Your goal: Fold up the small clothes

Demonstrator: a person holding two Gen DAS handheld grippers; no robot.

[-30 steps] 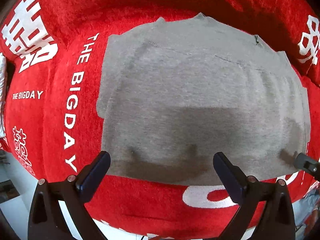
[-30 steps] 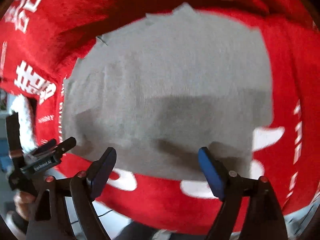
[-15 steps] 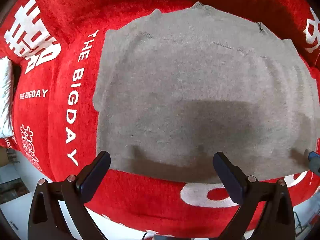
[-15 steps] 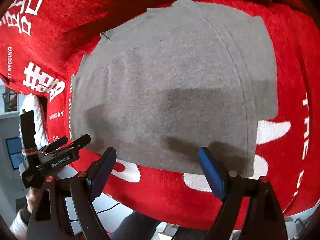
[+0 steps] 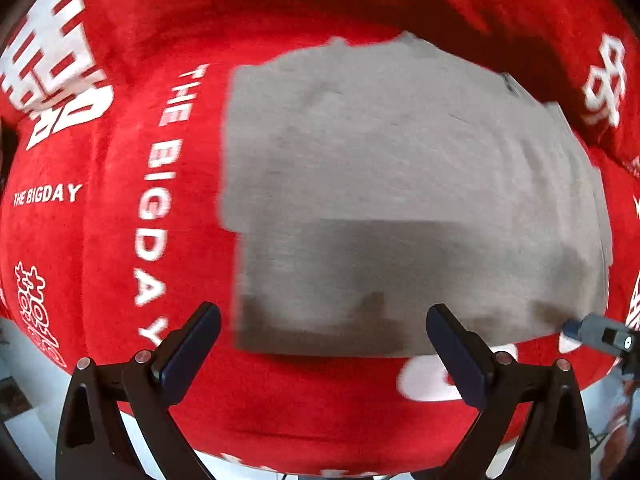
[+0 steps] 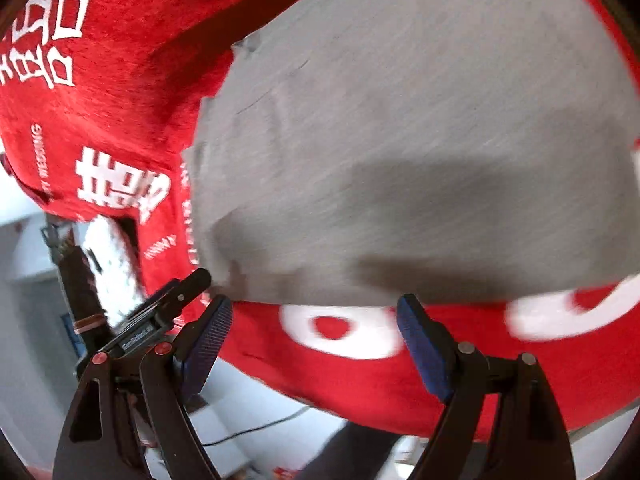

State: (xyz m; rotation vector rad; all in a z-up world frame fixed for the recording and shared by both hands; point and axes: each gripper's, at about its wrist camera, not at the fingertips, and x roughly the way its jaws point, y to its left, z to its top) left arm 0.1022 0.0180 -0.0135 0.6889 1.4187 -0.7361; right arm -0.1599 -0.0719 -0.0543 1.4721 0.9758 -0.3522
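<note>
A grey garment (image 5: 400,200) lies spread flat on a red blanket (image 5: 100,240) printed with white characters and the words "THE BIGDAY". In the left wrist view the cloth fills the middle of the frame, its near hem running just beyond the fingertips, its left edge stepped in partway down and a faint seam crossing its upper part. The left gripper (image 5: 322,340) hovers above the near hem with its jaws wide apart and nothing between them; its dark pads (image 5: 192,344) frame the hem's left portion, and their shadow falls on the cloth. At the right edge of that view the tip of the right gripper (image 5: 600,334) shows near the garment's near right corner. In the right wrist view the garment (image 6: 420,140) takes up most of the frame, tilted, with its near hem just past the blue pads (image 6: 424,344). The right gripper (image 6: 314,328) is also spread wide and empty, above the blanket (image 6: 360,360) just short of the hem, over large white print. The left gripper (image 6: 176,292) appears at the lower left of this view, its tip close to the garment's near left corner; whether it touches cannot be told. Both views are somewhat blurred. Beyond the blanket's edge a pale floor and a dark cable (image 6: 256,428) are visible.
</note>
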